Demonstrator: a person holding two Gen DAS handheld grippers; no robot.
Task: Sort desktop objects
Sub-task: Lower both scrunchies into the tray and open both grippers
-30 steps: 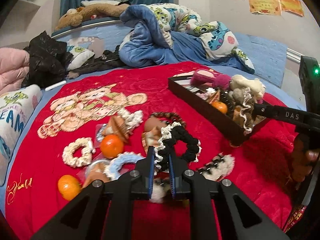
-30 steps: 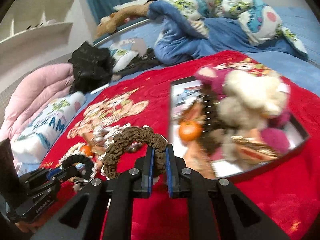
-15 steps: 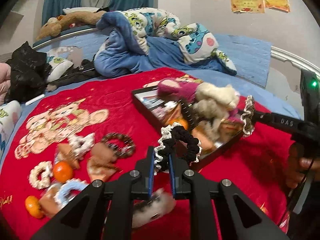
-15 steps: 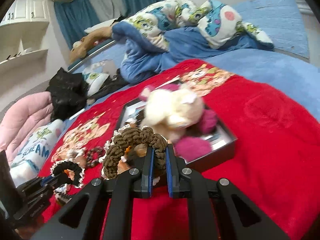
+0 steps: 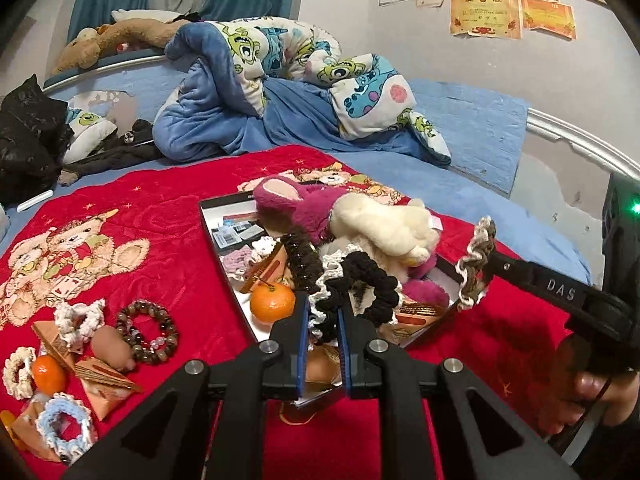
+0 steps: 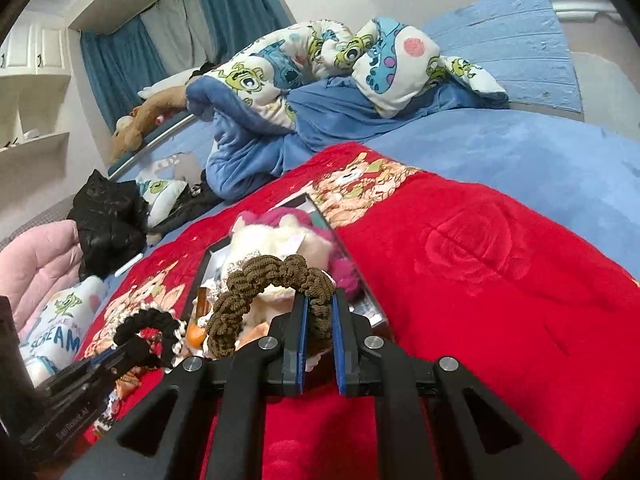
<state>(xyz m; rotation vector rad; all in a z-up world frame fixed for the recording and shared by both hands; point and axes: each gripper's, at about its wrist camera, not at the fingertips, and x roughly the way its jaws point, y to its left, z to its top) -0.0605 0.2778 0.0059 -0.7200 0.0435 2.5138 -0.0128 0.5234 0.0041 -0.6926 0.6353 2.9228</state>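
Note:
In the left wrist view my left gripper [image 5: 322, 316] is shut on a black scrunchie with white lace trim [image 5: 362, 280], held over the near end of a black tray [image 5: 219, 252]. The tray holds a pink plush [image 5: 304, 204], a cream plush [image 5: 384, 224], an orange [image 5: 273, 303] and hair ties. My right gripper [image 6: 318, 308] is shut on a brown scrunchie [image 6: 260, 284] above the tray's [image 6: 199, 280] near corner. The same brown scrunchie [image 5: 476, 264] shows at the right of the left wrist view, and the black scrunchie [image 6: 148, 328] at the lower left of the right wrist view.
Left of the tray, loose items lie on the red blanket [image 5: 168, 216]: a bead bracelet [image 5: 147, 330], a small orange [image 5: 48, 374], white scrunchies [image 5: 78, 318], a light-blue scrunchie [image 5: 64, 426] and wrapped snacks. A rumpled blue quilt [image 5: 256, 92] and a black bag [image 5: 28, 140] lie behind.
Both grippers have carried their scrunchies to the right, away from the loose pile and over to the tray. The tray now sits directly under the left gripper's fingertips.

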